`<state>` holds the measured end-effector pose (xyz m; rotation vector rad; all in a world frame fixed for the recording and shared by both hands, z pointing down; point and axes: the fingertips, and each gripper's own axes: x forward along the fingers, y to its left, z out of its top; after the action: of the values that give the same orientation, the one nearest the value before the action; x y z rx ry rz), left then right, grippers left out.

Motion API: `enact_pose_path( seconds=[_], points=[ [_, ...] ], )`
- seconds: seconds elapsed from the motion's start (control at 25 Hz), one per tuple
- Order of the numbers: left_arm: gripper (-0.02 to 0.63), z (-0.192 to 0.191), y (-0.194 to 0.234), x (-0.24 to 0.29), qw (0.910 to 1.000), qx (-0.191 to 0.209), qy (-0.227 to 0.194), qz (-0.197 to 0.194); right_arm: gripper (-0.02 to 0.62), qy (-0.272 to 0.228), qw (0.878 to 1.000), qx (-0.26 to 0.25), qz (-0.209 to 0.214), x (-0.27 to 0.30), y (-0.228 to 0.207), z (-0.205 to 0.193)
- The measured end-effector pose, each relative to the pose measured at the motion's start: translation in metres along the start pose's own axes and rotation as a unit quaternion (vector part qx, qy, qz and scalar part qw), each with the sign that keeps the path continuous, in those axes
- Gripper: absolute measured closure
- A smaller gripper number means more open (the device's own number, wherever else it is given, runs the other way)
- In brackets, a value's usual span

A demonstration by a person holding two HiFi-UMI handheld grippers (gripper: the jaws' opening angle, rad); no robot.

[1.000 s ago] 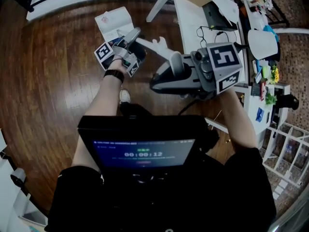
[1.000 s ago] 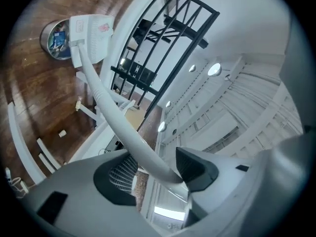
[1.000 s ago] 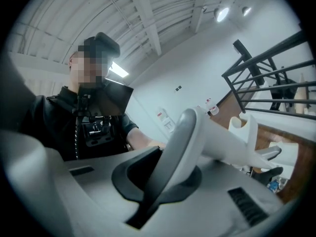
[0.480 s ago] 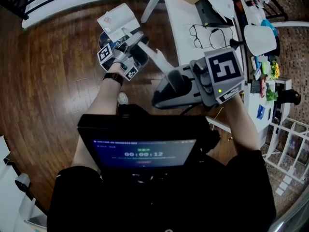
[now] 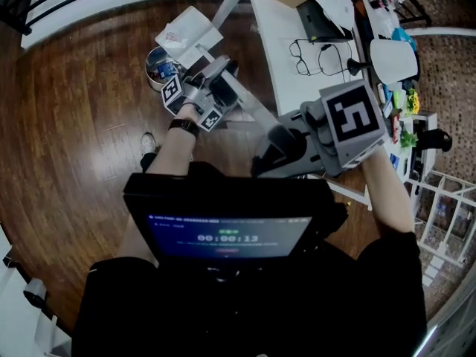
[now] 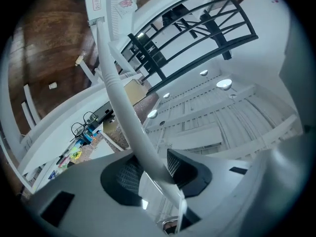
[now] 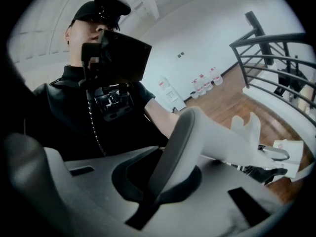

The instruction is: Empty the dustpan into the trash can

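A white dustpan hangs tilted over a small round trash can on the wood floor. Its long white handle slants down to the right. My left gripper is shut on that handle; its jaws have just been closing with the handle between them. In the left gripper view the handle runs from the left gripper up to the dustpan. My right gripper is shut. In the right gripper view the handle emerges from behind the right gripper; I cannot tell whether they touch.
A white desk with glasses and a laptop stands at the upper right. Cluttered shelves line the right edge. A black railing runs behind. A shoe is on the floor, and a chest screen fills the foreground.
The left gripper has rolled, shifted right and closed round the handle. The right gripper has drawn back toward the lower right. The trash can now shows beneath the dustpan.
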<state>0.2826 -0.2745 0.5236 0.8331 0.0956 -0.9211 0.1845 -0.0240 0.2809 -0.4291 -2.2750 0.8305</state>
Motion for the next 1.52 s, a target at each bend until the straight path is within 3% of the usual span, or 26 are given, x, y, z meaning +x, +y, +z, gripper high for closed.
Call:
enact_pose_path(
  seconds=[0.28, 0.76, 1.0, 1.52],
  points=[
    [0.476, 0.005, -0.017, -0.014, 0.9981, -0.056, -0.007, -0.025, 0.595, 0.077, 0.996, 0.040, 0.016, 0.021, -0.008, 0.033],
    [0.480, 0.031, -0.038, -0.015, 0.9913, -0.107, -0.042, -0.064, 0.595, 0.160, 0.983, 0.073, 0.050, 0.035, -0.034, 0.070],
    [0.480, 0.047, -0.040, -0.025, 0.9859, -0.126, -0.069, -0.085, 0.595, 0.219, 0.969, 0.090, 0.073, 0.040, -0.049, 0.075],
    [0.485, 0.075, -0.046, -0.033, 0.9835, -0.133, -0.090, -0.083, 0.595, 0.303, 0.940, 0.105, 0.118, 0.059, -0.067, 0.077]
  ],
)
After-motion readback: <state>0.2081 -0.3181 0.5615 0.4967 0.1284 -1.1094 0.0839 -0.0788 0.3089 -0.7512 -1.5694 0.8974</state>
